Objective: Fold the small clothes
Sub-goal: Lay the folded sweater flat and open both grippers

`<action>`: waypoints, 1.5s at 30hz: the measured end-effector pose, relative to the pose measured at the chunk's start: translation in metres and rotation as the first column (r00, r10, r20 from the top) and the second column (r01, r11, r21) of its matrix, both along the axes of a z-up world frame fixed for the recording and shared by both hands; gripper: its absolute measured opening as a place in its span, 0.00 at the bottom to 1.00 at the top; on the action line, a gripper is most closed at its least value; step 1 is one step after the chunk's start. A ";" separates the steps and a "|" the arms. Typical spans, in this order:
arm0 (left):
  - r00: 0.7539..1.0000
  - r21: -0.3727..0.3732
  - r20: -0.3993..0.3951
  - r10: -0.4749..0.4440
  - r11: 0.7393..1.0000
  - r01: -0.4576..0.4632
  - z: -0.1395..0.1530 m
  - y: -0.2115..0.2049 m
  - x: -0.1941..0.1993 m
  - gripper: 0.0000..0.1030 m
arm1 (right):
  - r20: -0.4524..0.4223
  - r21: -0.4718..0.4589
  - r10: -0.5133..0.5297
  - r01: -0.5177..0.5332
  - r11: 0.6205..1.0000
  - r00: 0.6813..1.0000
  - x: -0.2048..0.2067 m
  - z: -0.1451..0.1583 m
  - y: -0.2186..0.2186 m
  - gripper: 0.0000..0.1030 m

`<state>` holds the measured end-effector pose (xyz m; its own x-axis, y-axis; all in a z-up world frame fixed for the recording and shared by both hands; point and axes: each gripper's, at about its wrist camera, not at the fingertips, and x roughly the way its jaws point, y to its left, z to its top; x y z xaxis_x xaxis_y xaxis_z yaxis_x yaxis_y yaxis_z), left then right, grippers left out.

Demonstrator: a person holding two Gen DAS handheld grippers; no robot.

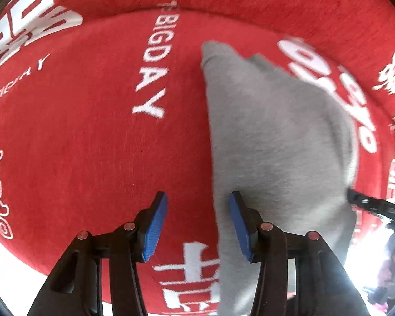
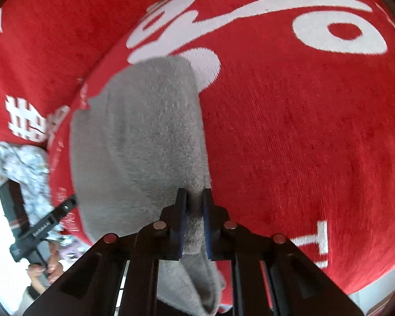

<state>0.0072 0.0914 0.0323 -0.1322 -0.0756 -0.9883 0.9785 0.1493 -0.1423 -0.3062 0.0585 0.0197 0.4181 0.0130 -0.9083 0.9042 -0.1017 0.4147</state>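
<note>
Grey garment [image 2: 139, 137] on red cover [image 2: 302, 144], pinched by right hand-held gripper [image 2: 194, 197].

**Grey garment on the red cloth**

The garment [image 1: 271, 142] is plain grey, soft and fuzzy, with no print or trim to be seen. It lies spread on the red cloth [image 1: 92, 144], beside the white "BIG DAY" lettering and partly covering other white script. Its far end narrows to a blunt corner. One edge [image 2: 194, 226] is lifted off the cloth, bunched into a thick fold. Which kind of garment it is cannot be told.
</note>
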 end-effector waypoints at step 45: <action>0.994 0.134 0.055 -0.090 0.988 0.082 0.021 0.040 -0.048 0.56 | -0.163 0.093 0.091 -0.077 0.993 0.982 0.026 0.041 0.065 0.02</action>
<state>-0.0410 0.1315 0.0528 -0.0723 0.0646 -0.9953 0.9947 0.0774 -0.0673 -0.2806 0.1232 0.0606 0.2547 0.1225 -0.9592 0.9668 -0.0511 0.2502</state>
